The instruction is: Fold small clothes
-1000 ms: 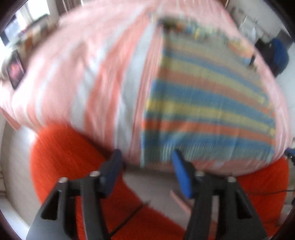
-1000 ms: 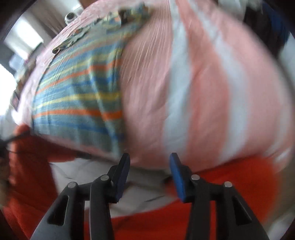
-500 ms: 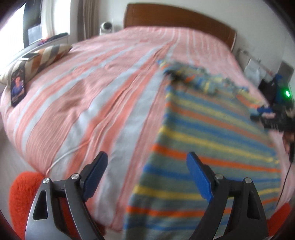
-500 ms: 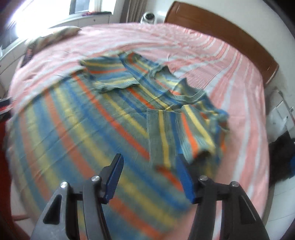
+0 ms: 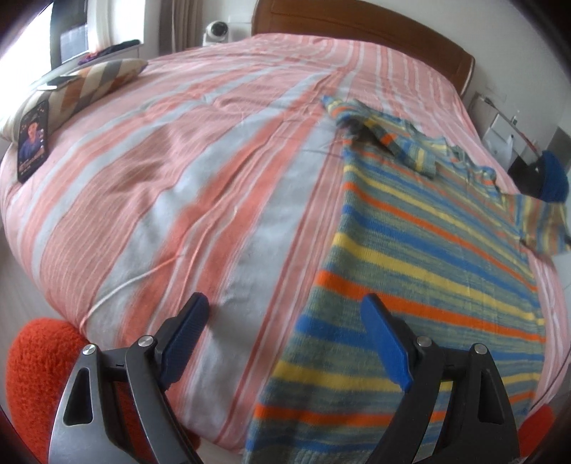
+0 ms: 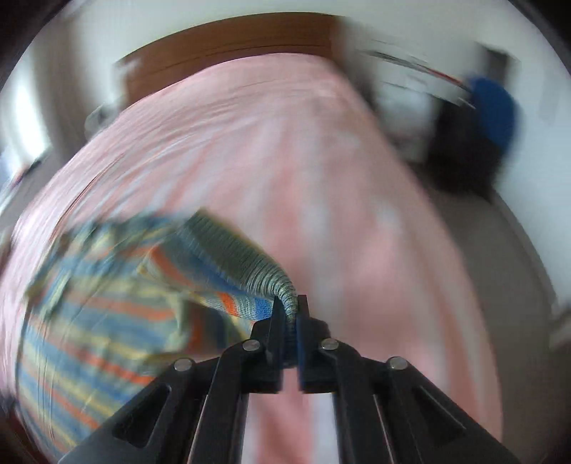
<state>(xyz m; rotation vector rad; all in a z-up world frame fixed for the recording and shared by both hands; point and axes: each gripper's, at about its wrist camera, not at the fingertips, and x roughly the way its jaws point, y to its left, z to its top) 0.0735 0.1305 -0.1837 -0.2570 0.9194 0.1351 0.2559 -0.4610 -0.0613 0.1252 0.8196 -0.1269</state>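
Observation:
A small knit sweater (image 5: 421, 271) with blue, yellow, orange and grey-green stripes lies flat on the right part of the bed, its hem toward me and its sleeves at the far end. My left gripper (image 5: 285, 328) is open and empty, held above the sweater's near left edge. In the right wrist view my right gripper (image 6: 288, 307) is shut on the ribbed cuff of the sweater's sleeve (image 6: 249, 264) and holds it lifted off the bed; this view is blurred by motion.
The bed has a pink, orange and grey striped cover (image 5: 178, 171) and a wooden headboard (image 5: 357, 25). A patterned pillow (image 5: 82, 85) and a dark card (image 5: 32, 142) lie at the left edge. An orange rug (image 5: 32, 367) is on the floor. A blue and black object (image 5: 546, 175) sits right of the bed.
My right gripper has moved to the sweater's sleeve and shut on its cuff, and it is moving fast. My left gripper has stayed open and come slightly closer to the hem.

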